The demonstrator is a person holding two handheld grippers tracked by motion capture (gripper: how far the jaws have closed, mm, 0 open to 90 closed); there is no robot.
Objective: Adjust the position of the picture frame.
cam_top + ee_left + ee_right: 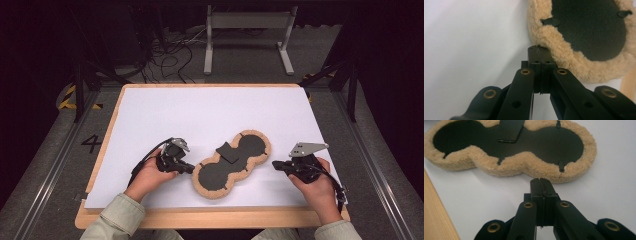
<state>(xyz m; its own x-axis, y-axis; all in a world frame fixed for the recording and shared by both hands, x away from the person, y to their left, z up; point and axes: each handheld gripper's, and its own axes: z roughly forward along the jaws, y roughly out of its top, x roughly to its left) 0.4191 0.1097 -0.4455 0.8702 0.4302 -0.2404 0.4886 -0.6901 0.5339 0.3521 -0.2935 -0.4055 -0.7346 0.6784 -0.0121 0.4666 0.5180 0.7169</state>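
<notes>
A peanut-shaped pad [215,175] with a tan fleece rim [564,53] and a black inner face lies on the white sheet, slanting from near left to far right. A black flap [227,152] lies across its narrow middle, also seen in the right gripper view [510,130]. Small black tabs [561,166] sit along the rim. My left gripper [190,169] is shut, its tips [538,48] against the fleece at the pad's near-left lobe; nothing shows between the jaws. My right gripper [275,164] is shut too, and it rests a short gap from the far-right lobe [540,180].
A white sheet [200,110] covers most of the wooden table [210,219], whose bare edge runs along the front. Beyond the table's far edge are floor cables [170,60] and a grey metal frame [247,22]. A person's hands hold both grippers.
</notes>
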